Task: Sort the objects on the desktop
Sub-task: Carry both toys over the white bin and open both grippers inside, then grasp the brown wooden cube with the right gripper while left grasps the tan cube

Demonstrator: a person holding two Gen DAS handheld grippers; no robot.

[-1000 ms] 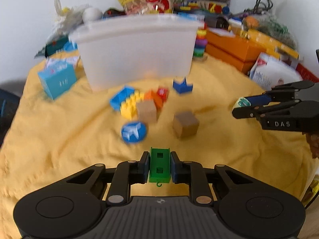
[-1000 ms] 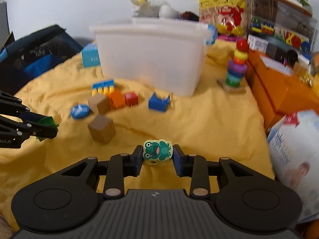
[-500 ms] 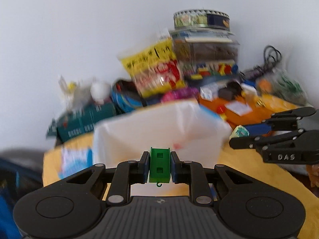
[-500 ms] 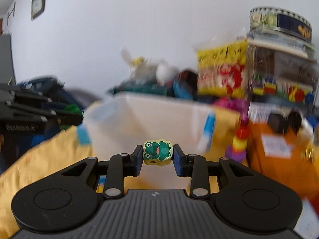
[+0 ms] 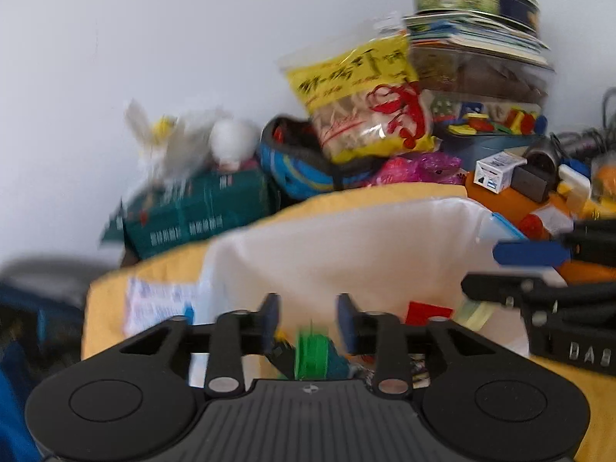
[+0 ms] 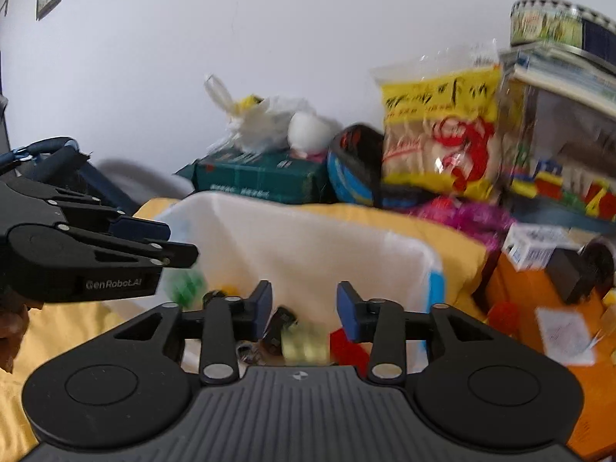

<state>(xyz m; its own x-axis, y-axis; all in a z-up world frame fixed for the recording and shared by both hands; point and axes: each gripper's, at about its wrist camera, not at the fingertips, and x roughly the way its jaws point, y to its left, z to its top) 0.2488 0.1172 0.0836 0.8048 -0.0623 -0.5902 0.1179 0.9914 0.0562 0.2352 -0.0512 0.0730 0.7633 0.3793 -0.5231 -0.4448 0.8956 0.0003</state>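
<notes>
Both grippers hang over the white plastic bin [image 5: 346,238] [image 6: 308,238] on the yellow cloth. My left gripper [image 5: 308,321] is open; the green brick [image 5: 311,356] is a blur just below its fingers, falling into the bin. My right gripper [image 6: 304,308] is open as well, with the pale frog block [image 6: 305,344] blurred under it inside the bin. The bin holds other small toys, among them a red piece [image 5: 427,312] [image 6: 346,346]. The right gripper [image 5: 539,269] shows at the right of the left wrist view, and the left gripper [image 6: 169,242] at the left of the right wrist view.
Behind the bin stand a green box [image 6: 261,181], a white plastic bag [image 6: 258,119], a yellow snack bag [image 5: 365,100] and stacked toy containers [image 5: 481,88]. Orange boxes [image 6: 539,308] lie to the right. A blue chair [image 6: 50,161] is at the left.
Both grippers rose from the cloth to above the bin, then opened. The green brick and the frog block left the fingers and are dropping into the bin.
</notes>
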